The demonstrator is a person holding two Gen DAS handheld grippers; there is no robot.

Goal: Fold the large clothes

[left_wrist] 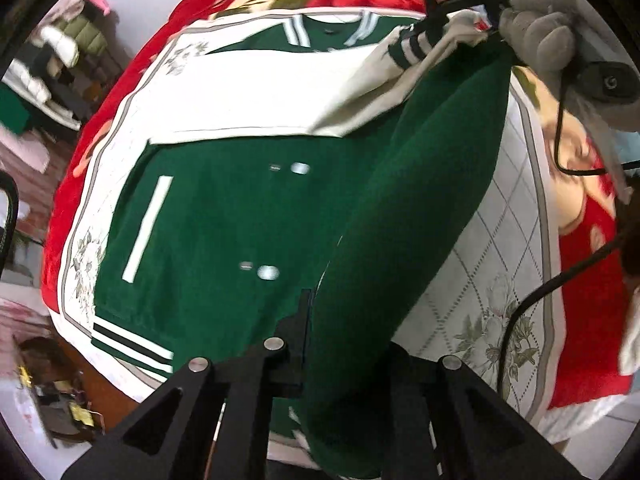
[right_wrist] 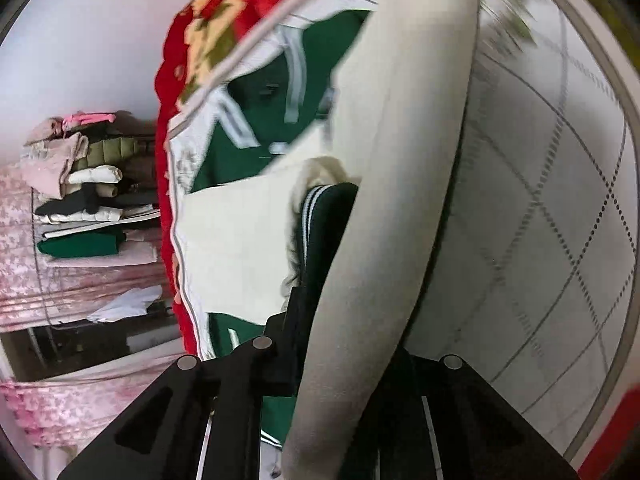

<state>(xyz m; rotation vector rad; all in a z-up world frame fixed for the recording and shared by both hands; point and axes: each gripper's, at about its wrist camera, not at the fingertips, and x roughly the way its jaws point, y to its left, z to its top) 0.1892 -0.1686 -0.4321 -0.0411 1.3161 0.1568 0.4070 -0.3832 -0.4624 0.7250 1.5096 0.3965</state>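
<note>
A green varsity jacket point(left_wrist: 224, 216) with cream sleeves and striped cuffs lies on a white quilted sheet point(left_wrist: 496, 256). One cream sleeve point(left_wrist: 256, 96) lies folded across the chest. My left gripper point(left_wrist: 344, 364) is shut on the jacket's green side edge point(left_wrist: 404, 216) and lifts it in a raised fold. My right gripper point(right_wrist: 340, 364) is shut on the other cream sleeve point(right_wrist: 392, 184) beside its striped cuff point(right_wrist: 320, 224). It also shows at the top right of the left wrist view point(left_wrist: 460, 16), held by a grey-gloved hand point(left_wrist: 540, 32).
A red floral blanket point(left_wrist: 72, 184) lies under the sheet. A shelf with stacked folded clothes point(right_wrist: 84, 196) stands to the left by a pink curtain point(right_wrist: 60, 288). Black cables point(left_wrist: 560, 276) hang at the right.
</note>
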